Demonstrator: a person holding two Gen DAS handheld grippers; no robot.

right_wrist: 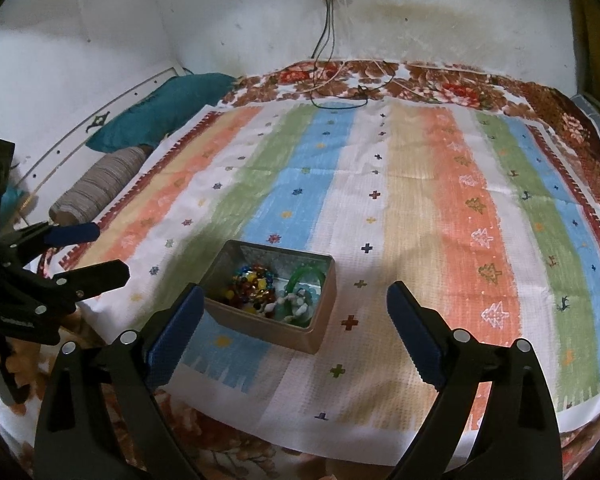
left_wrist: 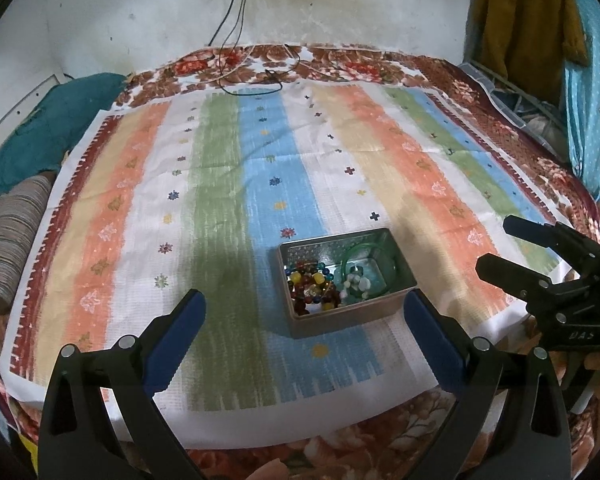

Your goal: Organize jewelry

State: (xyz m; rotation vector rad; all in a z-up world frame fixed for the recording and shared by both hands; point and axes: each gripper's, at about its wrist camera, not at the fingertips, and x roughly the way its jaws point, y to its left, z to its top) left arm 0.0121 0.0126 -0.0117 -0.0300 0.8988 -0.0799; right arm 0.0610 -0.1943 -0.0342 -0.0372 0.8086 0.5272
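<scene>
A small metal tin (left_wrist: 348, 322) stands open on the striped cloth. Inside it lie multi-coloured bead bracelets (left_wrist: 310, 284), a green bangle (left_wrist: 370, 264) and white and teal beads (left_wrist: 356, 284). My left gripper (left_wrist: 305, 298) hovers in front of the tin, jaws wide open and empty. My right gripper (left_wrist: 496, 246) is open at the right edge of this view. In the right wrist view the tin (right_wrist: 260, 332) sits low and left of centre, with the bead bracelets (right_wrist: 252, 284) and bangle (right_wrist: 306, 274) in it. There the right gripper (right_wrist: 296, 290) is open and empty, and the left gripper (right_wrist: 110, 250) is open at the left.
A striped cloth (left_wrist: 260, 184) covers a floral bedspread (left_wrist: 340, 452). A teal pillow (left_wrist: 52, 128) and a striped bolster (left_wrist: 12, 240) lie at the left. Black cables (left_wrist: 260, 76) trail from a wall socket onto the far edge. Clothes (left_wrist: 528, 16) hang at the back right.
</scene>
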